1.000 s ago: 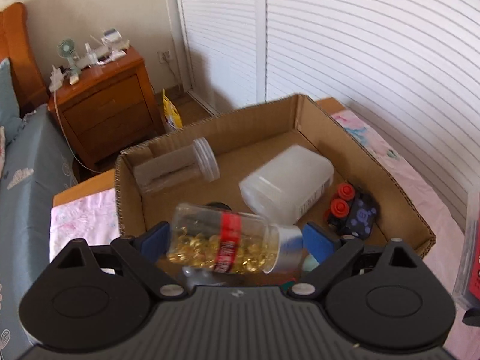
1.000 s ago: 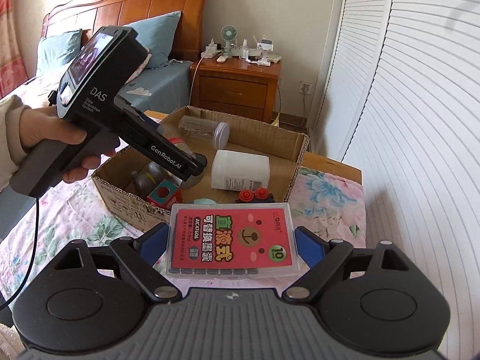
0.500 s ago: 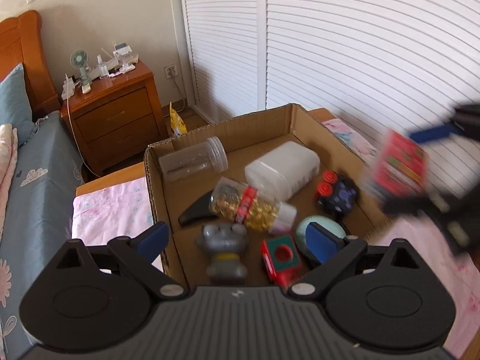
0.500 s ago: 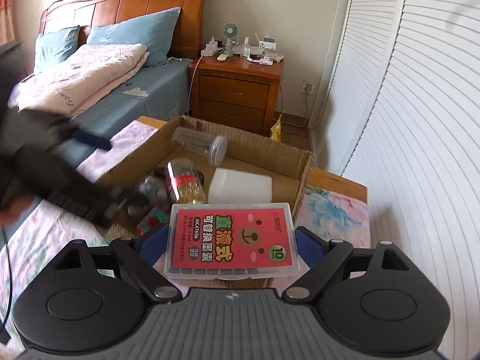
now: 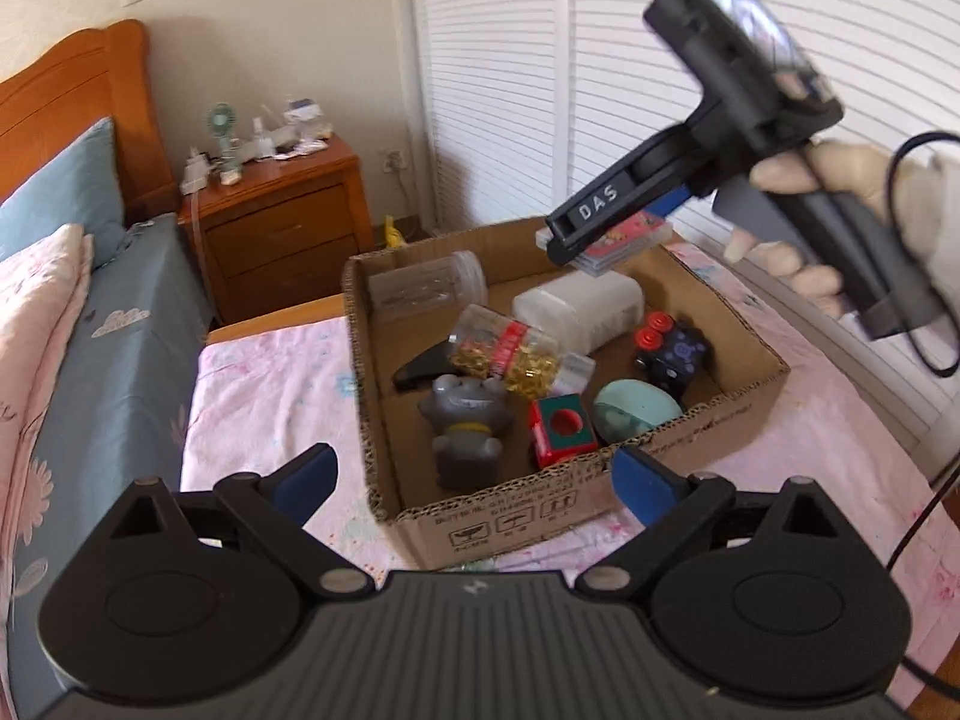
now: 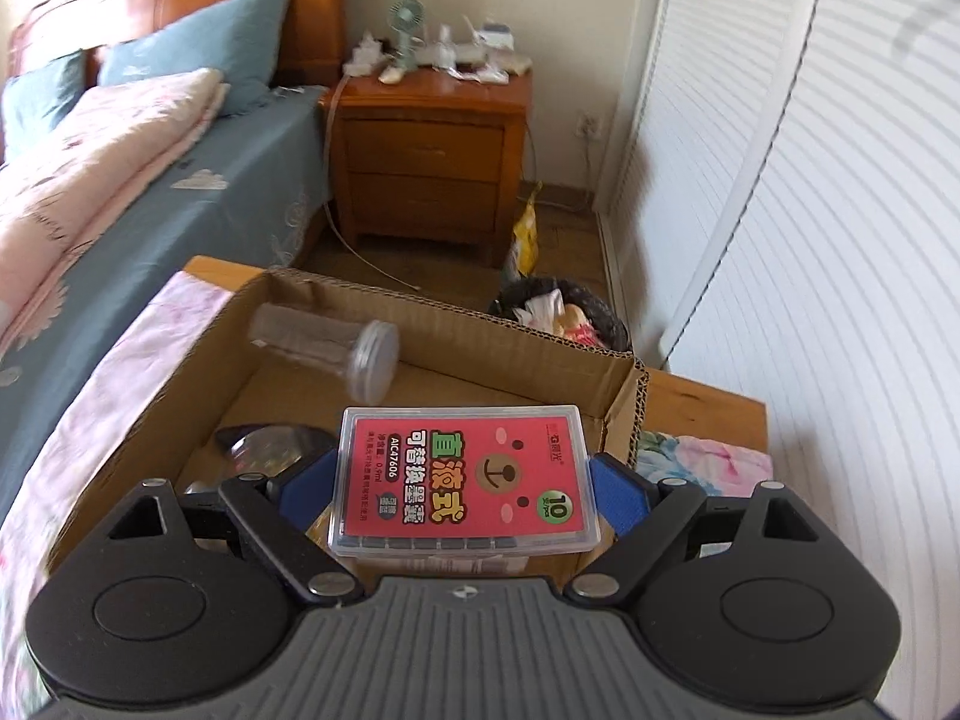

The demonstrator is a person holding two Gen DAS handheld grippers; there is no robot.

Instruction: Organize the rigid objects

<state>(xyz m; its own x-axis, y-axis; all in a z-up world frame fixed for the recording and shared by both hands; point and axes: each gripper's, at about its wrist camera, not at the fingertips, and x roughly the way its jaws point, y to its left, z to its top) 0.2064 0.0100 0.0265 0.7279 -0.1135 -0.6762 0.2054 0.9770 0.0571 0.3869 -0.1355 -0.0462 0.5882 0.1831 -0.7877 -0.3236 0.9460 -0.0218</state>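
Observation:
A cardboard box (image 5: pixel 708 420) stands on a pink floral cloth. Inside it lie a capsule bottle (image 5: pixel 510 354), a clear jar (image 5: pixel 426 285), a white container (image 5: pixel 579 309), a grey figurine (image 5: pixel 465 426), a red cube (image 5: pixel 561 429), a teal round thing (image 5: pixel 636 417) and a black toy with red knobs (image 5: pixel 672 354). My left gripper (image 5: pixel 474 477) is open and empty, just short of the box's near wall. My right gripper (image 6: pixel 465 480) is shut on a clear case with a red label (image 6: pixel 465 483), held over the box (image 6: pixel 624 384). From the left wrist that gripper (image 5: pixel 606 240) hovers above the box's far right corner.
A wooden nightstand (image 6: pixel 432 144) with a small fan and clutter stands beyond the box. A bed with blue sheet (image 6: pixel 180 192) and pink quilt lies to the left. White louvred doors (image 6: pixel 810 240) run along the right. A dark waste bin (image 6: pixel 564 315) sits behind the box.
My left gripper let go of the capsule bottle, which now lies in the box, and drew back to the near wall. My right gripper carried the red-label case from short of the box to over it.

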